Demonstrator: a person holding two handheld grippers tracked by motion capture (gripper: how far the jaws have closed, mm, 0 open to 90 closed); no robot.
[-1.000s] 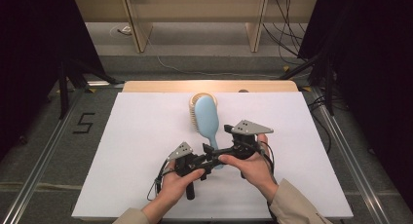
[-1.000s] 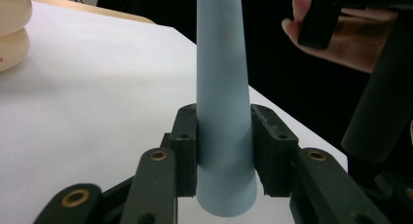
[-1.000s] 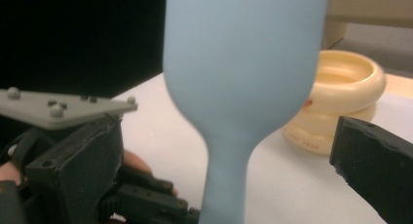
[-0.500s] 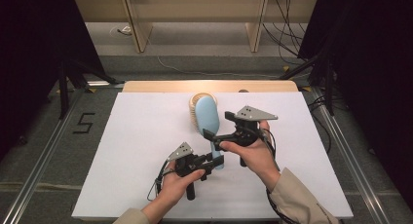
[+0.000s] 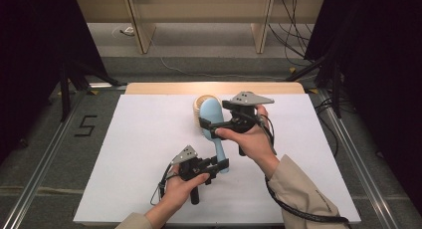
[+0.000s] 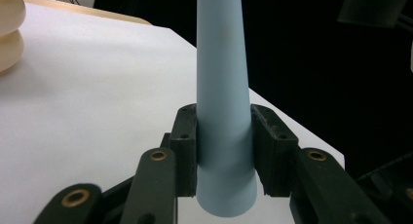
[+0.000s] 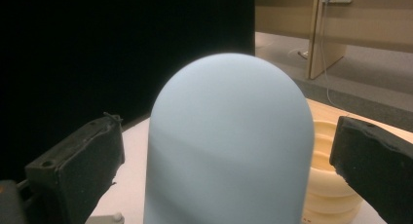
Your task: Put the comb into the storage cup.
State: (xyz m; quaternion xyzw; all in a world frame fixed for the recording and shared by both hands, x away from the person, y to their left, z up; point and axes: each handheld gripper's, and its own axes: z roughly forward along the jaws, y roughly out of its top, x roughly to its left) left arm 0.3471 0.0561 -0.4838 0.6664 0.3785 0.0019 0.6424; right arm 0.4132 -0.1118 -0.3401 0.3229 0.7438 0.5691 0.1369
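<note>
While 2 grippers flank 1 blue brush (image 5: 213,124), 1 cream object (image 7: 336,185) sits behind.

Brush (image 6: 221,87) head cut off; bristles hidden.

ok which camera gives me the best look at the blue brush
The high view: the whole blue brush shows, head to handle. The left gripper view shows just its handle clamped in the left claw; the right gripper view shows just its rounded head.

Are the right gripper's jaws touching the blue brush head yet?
Apart. The right gripper view shows the right gripper open around the blue brush head, with a visible gap between each jaw and the head.
</note>
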